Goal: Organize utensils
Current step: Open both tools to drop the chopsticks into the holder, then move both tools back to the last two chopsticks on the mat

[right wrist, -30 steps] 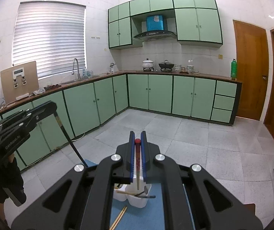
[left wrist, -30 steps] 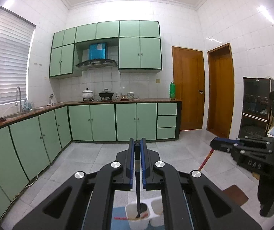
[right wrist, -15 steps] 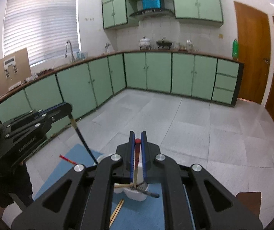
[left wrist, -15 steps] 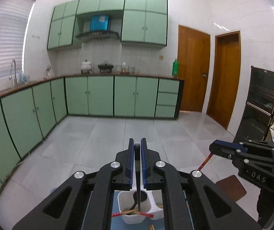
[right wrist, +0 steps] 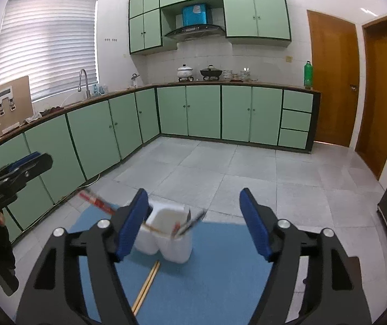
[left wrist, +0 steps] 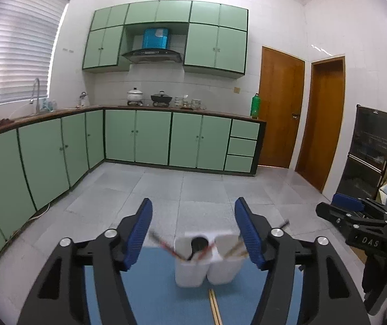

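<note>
Now both grippers, left gripper (left wrist: 193, 233) and right gripper (right wrist: 193, 220), fingers wide, empty; two white cups (left wrist: 207, 265) hold utensils.

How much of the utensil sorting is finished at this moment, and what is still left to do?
Done: several utensils already stand in the white two-cup holder on the blue mat. In hand: nothing; the left gripper and right gripper are both open and empty. Left: a pair of wooden chopsticks lies on the mat in front of the holder.
</note>
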### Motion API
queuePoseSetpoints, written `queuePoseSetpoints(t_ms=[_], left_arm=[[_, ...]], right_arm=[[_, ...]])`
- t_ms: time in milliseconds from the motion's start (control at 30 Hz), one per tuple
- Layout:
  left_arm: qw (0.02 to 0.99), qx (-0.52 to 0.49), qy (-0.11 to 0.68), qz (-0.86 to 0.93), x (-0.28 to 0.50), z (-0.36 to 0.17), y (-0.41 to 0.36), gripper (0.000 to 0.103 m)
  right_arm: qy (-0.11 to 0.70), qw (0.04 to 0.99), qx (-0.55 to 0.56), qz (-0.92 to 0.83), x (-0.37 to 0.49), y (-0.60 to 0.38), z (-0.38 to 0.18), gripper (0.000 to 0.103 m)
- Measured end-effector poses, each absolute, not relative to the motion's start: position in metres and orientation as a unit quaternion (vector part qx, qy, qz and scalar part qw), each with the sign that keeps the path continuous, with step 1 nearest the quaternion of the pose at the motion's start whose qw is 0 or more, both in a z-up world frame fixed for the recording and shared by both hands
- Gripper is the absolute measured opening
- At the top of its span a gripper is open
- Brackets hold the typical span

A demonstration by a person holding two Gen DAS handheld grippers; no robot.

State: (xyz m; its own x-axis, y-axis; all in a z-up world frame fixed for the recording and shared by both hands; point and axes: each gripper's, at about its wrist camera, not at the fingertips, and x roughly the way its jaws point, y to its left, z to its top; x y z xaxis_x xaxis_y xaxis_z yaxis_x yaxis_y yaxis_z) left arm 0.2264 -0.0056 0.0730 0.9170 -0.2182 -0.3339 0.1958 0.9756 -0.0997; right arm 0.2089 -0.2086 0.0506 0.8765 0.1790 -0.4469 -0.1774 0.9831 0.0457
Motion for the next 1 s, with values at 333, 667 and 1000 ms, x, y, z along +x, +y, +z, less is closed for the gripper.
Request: queuePoseSetpoints(t_ms=[333, 667, 1000], left_arm=[[0.961, -0.011, 0.262, -0.085, 0.168, -0.028, -0.013, 0.070], [0.941, 0.005, 0.335, -0.048, 0.153, -0.112, -0.001, 0.070], [0.925, 0.002, 0.378, -0.043, 0.142, -0.151, 0.001, 0.070]], right_arm=[[0.280, 0.956, 0.013, 0.087, 0.136, -0.199, -0.044, 0.080], [0.343, 0.936, 0.040, 0.066, 0.114, -0.180, -0.129, 0.082], [0.382, 0.921, 0.024, 0.076, 0.104, -0.150, -0.155, 0.082]])
